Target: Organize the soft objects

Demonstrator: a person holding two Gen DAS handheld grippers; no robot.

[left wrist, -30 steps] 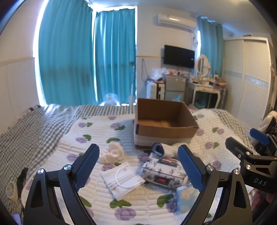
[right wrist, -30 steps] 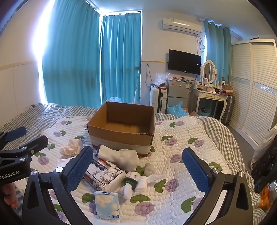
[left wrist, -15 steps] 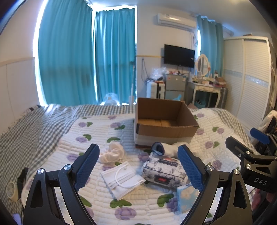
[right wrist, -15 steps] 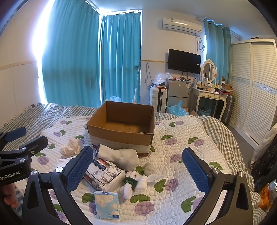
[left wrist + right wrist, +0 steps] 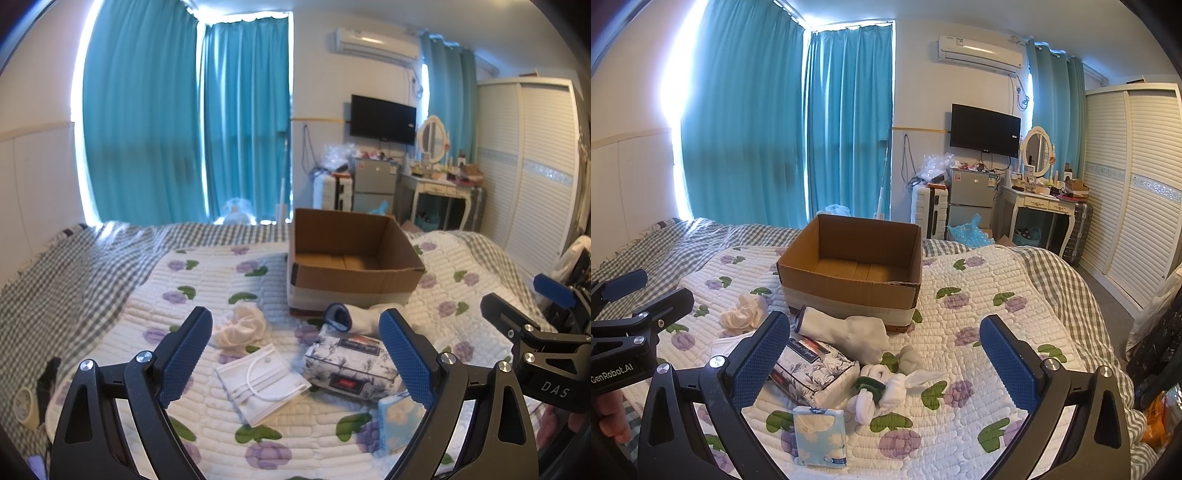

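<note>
An open cardboard box (image 5: 354, 284) (image 5: 849, 291) stands on the quilted bed. In front of it lie a white sock (image 5: 846, 328) (image 5: 364, 317), a floral tissue pack (image 5: 347, 363) (image 5: 812, 369), a cream scrunchie (image 5: 240, 325) (image 5: 742, 314), a pack of face masks (image 5: 262, 380), a light-blue tissue packet (image 5: 820, 435) (image 5: 395, 421) and a small white plush with a green band (image 5: 882, 387). My left gripper (image 5: 295, 358) is open and empty above the masks. My right gripper (image 5: 882, 365) is open and empty above the plush.
The floral quilt (image 5: 979, 332) covers the bed, with a checked blanket (image 5: 66, 273) at the left and far edges. A roll of tape (image 5: 24, 408) lies at the left edge. A dresser, fridge and wardrobe (image 5: 1137, 206) stand beyond the bed.
</note>
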